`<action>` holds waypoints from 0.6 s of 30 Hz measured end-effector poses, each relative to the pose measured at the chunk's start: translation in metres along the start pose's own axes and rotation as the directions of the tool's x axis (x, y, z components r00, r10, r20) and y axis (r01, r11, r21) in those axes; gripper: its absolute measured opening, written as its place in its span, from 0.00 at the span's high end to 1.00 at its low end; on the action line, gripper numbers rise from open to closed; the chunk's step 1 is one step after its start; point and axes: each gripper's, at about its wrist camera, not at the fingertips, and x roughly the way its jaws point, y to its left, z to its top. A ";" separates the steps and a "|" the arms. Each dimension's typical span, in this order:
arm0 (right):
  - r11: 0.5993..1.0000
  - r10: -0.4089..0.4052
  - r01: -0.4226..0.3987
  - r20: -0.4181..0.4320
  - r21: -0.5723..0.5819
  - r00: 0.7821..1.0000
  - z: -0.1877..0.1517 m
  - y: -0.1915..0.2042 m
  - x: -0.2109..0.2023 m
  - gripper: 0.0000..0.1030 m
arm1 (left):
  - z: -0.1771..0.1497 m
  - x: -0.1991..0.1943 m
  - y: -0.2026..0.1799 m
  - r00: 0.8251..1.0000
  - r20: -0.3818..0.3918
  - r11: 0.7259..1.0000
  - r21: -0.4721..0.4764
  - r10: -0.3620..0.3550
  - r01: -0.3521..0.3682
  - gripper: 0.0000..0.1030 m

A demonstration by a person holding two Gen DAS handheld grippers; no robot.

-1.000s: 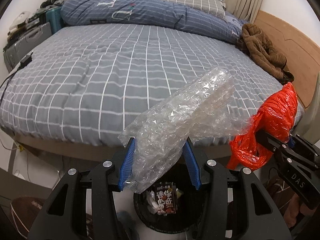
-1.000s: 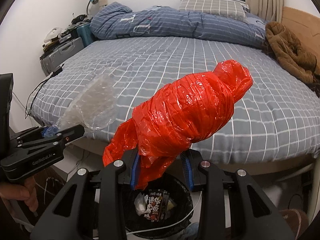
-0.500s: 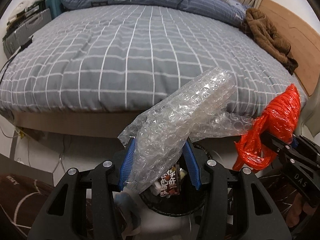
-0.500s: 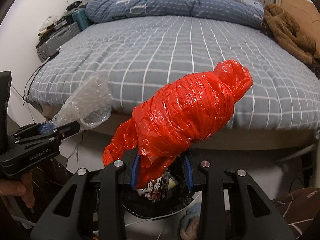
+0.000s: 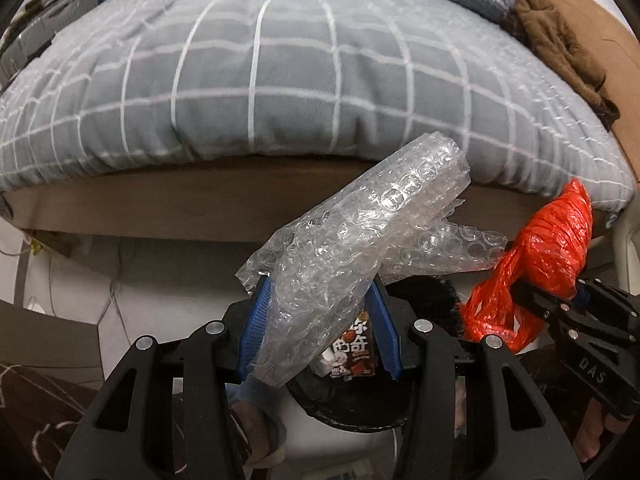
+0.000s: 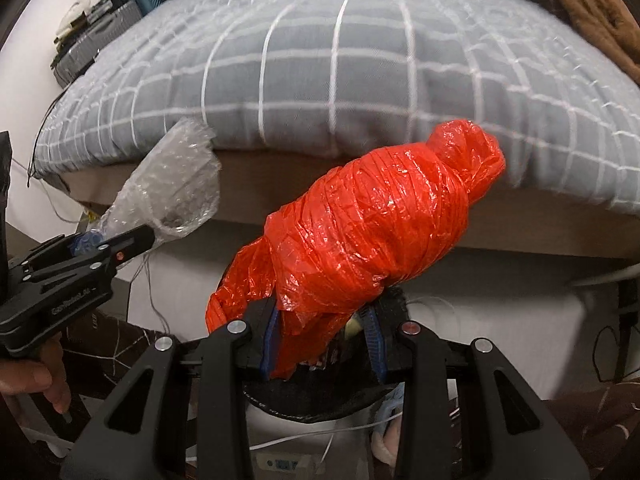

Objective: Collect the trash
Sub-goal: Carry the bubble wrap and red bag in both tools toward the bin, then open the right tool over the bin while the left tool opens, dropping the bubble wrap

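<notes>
My left gripper (image 5: 318,322) is shut on a wad of clear bubble wrap (image 5: 360,240), held over a black trash bin (image 5: 352,404) on the floor by the bed. My right gripper (image 6: 322,340) is shut on a crumpled red plastic bag (image 6: 372,232), also above the bin (image 6: 320,400). The bin holds a dark snack wrapper (image 5: 356,354) and other scraps. The red bag (image 5: 548,256) and right gripper (image 5: 560,300) show at the right of the left wrist view. The bubble wrap (image 6: 176,188) and left gripper (image 6: 100,244) show at the left of the right wrist view.
A bed with a grey checked cover (image 5: 280,80) and wooden base (image 5: 180,204) stands just behind the bin. A brown garment (image 5: 560,48) lies at its right. Cables (image 5: 116,280) run down the wall below the bed. Luggage and clutter (image 6: 96,28) sit far left.
Both grippers have moved down and tilted toward the floor with their loads still held. The bin now lies closer below them, and the bed fills the upper view.
</notes>
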 end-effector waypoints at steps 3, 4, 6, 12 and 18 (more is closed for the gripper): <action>1.000 0.003 -0.003 -0.027 -0.009 1.000 0.003 0.007 0.011 0.67 | -0.001 0.006 0.007 1.000 -0.008 1.000 -0.010 0.010 -0.010 0.55; 1.000 0.006 -0.007 -0.031 -0.010 0.999 0.003 0.009 0.013 0.67 | -0.001 0.007 0.011 1.000 -0.010 1.000 -0.018 0.012 -0.012 0.55; 1.000 0.010 -0.011 -0.037 -0.019 0.999 0.005 0.014 0.017 0.67 | -0.002 0.007 0.019 1.000 -0.011 0.999 -0.032 0.014 -0.015 0.55; 0.999 0.017 -0.019 -0.037 -0.045 0.999 0.009 0.029 0.025 0.63 | -0.001 0.003 0.032 1.000 -0.008 0.998 -0.052 0.024 -0.024 0.55; 0.999 0.003 -0.004 -0.024 -0.043 1.000 0.008 0.028 0.023 0.45 | -0.003 0.006 0.038 0.999 -0.023 0.998 -0.056 0.030 -0.031 0.55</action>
